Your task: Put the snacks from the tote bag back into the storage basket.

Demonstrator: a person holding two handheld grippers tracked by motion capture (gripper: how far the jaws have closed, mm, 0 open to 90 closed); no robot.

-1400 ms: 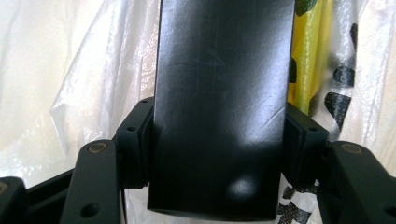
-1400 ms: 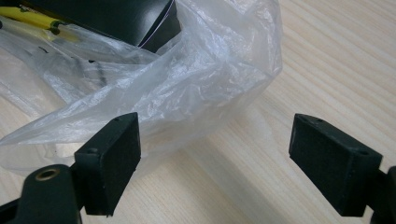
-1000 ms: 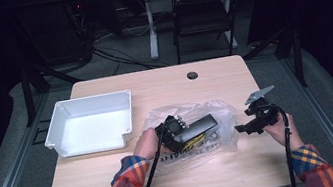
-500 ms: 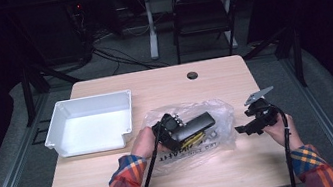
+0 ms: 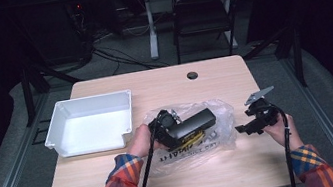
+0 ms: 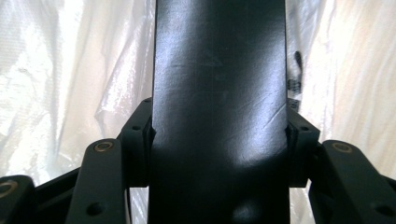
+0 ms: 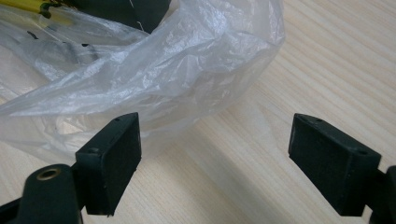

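Your left gripper (image 5: 187,128) pinches a long black block (image 6: 219,107), its jaws pressed against both long sides, lifting it just above the clear plastic bag (image 5: 215,139). That crumpled bag lies on the bench (image 5: 162,81), right of the white tray (image 5: 88,122). Your right gripper (image 7: 215,158) hovers spread and empty, just beside the bag's right edge.

White tray (image 5: 58,124) at table's (image 5: 222,77) left; dark chair (image 5: 202,9) beyond the far edge
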